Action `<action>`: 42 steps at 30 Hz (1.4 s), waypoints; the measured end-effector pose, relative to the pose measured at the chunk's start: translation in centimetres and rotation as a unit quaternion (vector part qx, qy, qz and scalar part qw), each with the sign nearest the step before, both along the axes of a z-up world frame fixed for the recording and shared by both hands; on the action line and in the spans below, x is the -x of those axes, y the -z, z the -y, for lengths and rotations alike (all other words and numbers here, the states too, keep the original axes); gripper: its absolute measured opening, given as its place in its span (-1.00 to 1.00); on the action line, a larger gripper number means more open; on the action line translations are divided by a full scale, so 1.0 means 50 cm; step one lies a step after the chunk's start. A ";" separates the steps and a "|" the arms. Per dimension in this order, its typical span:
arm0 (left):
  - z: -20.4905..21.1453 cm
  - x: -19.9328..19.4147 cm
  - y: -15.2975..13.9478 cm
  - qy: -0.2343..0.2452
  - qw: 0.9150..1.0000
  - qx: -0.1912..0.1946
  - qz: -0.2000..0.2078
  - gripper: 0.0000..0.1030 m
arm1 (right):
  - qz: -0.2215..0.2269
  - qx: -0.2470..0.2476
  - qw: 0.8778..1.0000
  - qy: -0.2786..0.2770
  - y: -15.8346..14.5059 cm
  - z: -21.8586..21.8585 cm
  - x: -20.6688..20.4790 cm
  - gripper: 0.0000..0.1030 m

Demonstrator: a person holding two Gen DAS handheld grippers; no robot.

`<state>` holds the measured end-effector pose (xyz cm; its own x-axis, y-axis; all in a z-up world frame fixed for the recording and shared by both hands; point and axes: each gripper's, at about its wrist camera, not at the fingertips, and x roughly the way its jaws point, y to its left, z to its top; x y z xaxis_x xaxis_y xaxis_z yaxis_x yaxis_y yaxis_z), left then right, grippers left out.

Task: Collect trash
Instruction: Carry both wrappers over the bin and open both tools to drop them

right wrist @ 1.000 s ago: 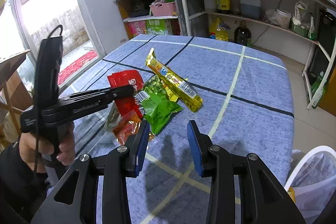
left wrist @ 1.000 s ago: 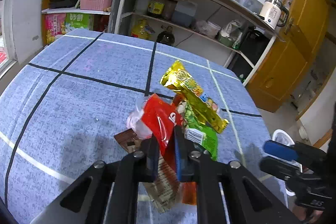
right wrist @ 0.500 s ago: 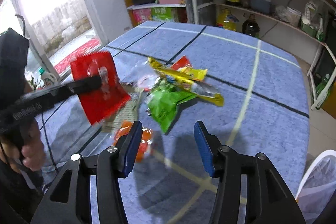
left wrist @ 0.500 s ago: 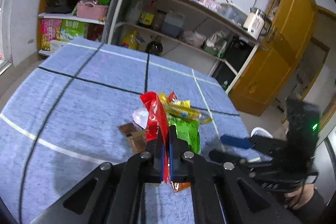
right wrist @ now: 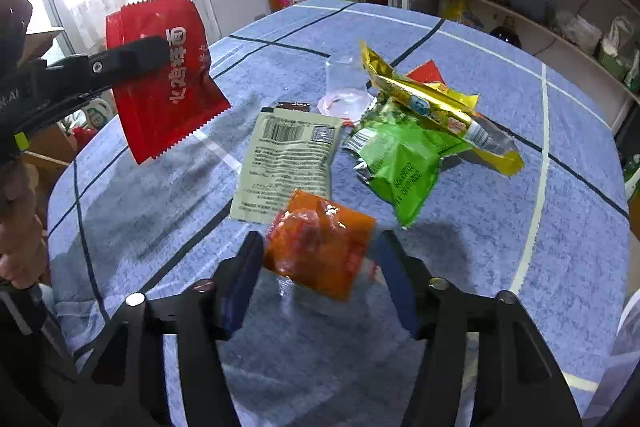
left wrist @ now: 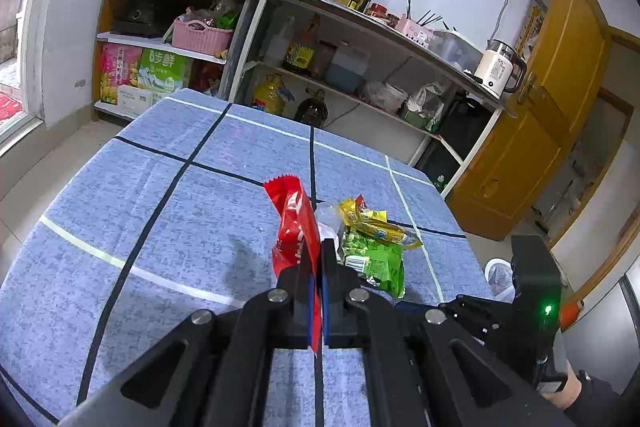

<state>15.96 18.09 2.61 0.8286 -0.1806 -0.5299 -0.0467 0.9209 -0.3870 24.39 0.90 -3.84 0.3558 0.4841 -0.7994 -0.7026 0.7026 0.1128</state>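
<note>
One red wrapper [right wrist: 164, 79] lifted, five wrappers – perhaps more – on table [right wrist: 560, 219]

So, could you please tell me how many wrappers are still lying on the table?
5: beige packet, orange packet between the right gripper fingers, green, gold, red scrap behind. More may hide underneath.

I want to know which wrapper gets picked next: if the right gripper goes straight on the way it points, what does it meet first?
Most likely the orange packet: it lies on the table between the opening jaws of the right gripper, not yet pinched. Depth is hard to judge.
</note>
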 end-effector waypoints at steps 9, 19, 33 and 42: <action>-0.006 0.005 0.003 -0.001 1.000 0.005 -0.002 -0.95 | 0.030 0.026 0.999 0.011 0.009 -0.011 0.022 0.32; 0.009 0.009 -0.003 0.013 1.000 -0.001 0.002 -0.95 | 0.014 0.006 0.999 0.047 -0.001 0.048 0.006 -0.36; 0.127 -0.023 -0.021 0.075 0.997 -0.006 0.007 -0.95 | 0.039 -0.039 0.994 0.098 -0.070 0.180 0.023 -0.39; 0.283 -0.068 -0.030 0.156 0.988 -0.008 0.001 -0.95 | 0.055 -0.046 0.982 0.177 -0.099 0.362 0.036 -0.39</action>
<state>19.37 3.96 4.11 0.7349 -0.4194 -0.5330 0.2421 0.8963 -0.3715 22.58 -17.18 1.12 0.5968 0.3826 -0.7053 -0.4284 0.8952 0.1231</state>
